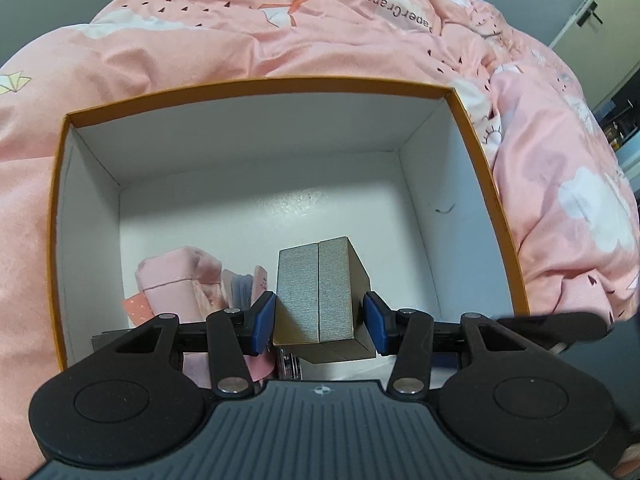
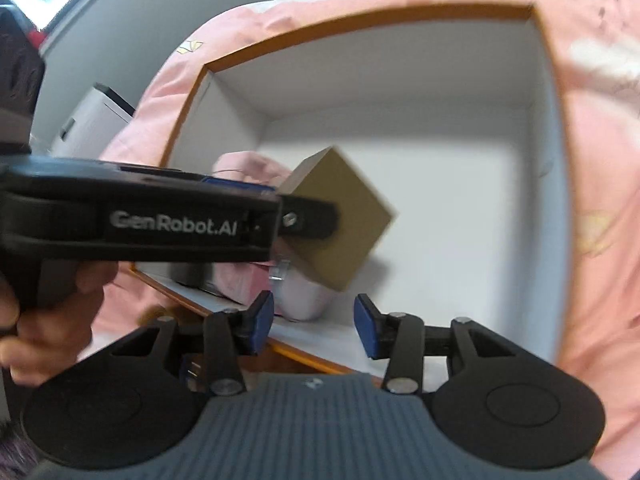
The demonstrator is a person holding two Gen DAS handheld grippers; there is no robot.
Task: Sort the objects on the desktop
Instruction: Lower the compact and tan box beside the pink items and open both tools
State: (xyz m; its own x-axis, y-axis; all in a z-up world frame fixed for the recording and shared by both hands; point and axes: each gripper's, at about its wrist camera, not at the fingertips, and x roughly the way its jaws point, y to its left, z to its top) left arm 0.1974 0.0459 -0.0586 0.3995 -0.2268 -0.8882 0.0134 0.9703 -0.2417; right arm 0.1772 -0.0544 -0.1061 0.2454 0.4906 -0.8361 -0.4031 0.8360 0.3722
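Observation:
A tan cardboard cube box [image 1: 320,300] sits between the blue pads of my left gripper [image 1: 320,322], inside an open orange-rimmed box with white walls [image 1: 256,88]. The pads stand close at both sides of the cube; a small gap shows at the right pad. In the right wrist view the left gripper [image 2: 308,216] holds the cube [image 2: 340,216] over the box floor. My right gripper [image 2: 314,326] is open and empty, just above the box's near rim [image 2: 304,354]. Pink items [image 1: 180,280] lie at the box's near left.
The orange box rests on a rumpled pink quilt [image 1: 280,32]. A pink-white pouch [image 2: 304,296] lies in the box under the cube. A white appliance [image 2: 96,116] stands at the far left. A door [image 1: 592,16] is at the far right.

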